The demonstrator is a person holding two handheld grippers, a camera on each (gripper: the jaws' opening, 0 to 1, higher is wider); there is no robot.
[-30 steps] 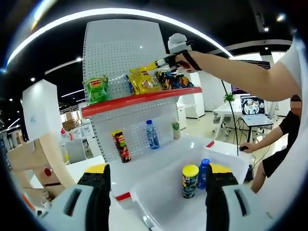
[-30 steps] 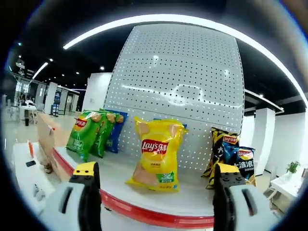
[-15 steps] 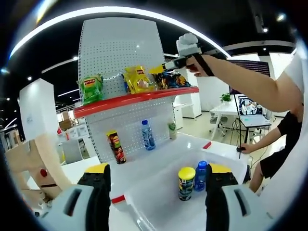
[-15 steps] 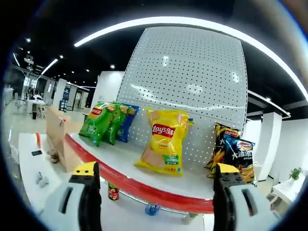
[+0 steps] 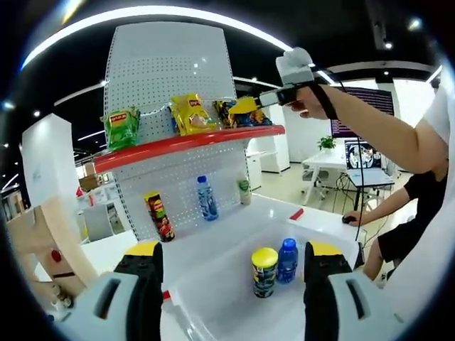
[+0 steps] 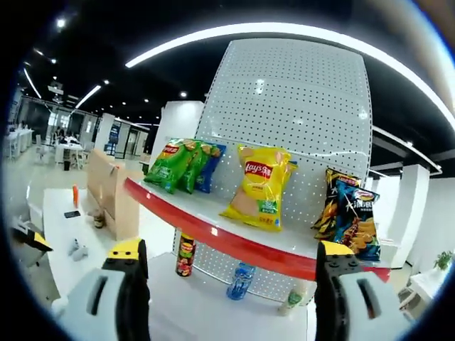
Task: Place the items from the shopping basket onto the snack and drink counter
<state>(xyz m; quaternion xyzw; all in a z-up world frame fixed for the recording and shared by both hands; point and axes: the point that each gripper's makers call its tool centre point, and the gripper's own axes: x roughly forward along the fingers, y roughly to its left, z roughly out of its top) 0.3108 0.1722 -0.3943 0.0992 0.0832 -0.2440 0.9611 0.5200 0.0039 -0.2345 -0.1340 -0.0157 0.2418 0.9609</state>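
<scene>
A white shopping basket (image 5: 213,302) sits below my open left gripper (image 5: 231,278). A yellow-lidded can (image 5: 264,272) and a blue bottle (image 5: 287,261) stand upright inside it. Beyond it, the counter's red-edged upper shelf (image 5: 185,142) holds a green chip bag (image 5: 121,128), a yellow chip bag (image 5: 189,114) and dark bags (image 5: 238,114). A hand holds my right gripper (image 5: 247,106) up beside that shelf's right end. In its own view the right gripper (image 6: 231,278) is open with nothing in it. It faces the yellow bag (image 6: 259,188), green bags (image 6: 174,163) and dark bags (image 6: 352,213).
On the lower counter stand a tall snack can (image 5: 158,216), a water bottle (image 5: 206,199) and a small green bottle (image 5: 244,192). A white pegboard (image 5: 167,67) backs the shelves. A wooden frame (image 5: 43,234) stands at the left. A person's arm (image 5: 377,124) reaches across from the right.
The right gripper has drawn back from the upper shelf, so the lower counter now shows beneath it. The chip bags stay put. The left view has drifted a little.
</scene>
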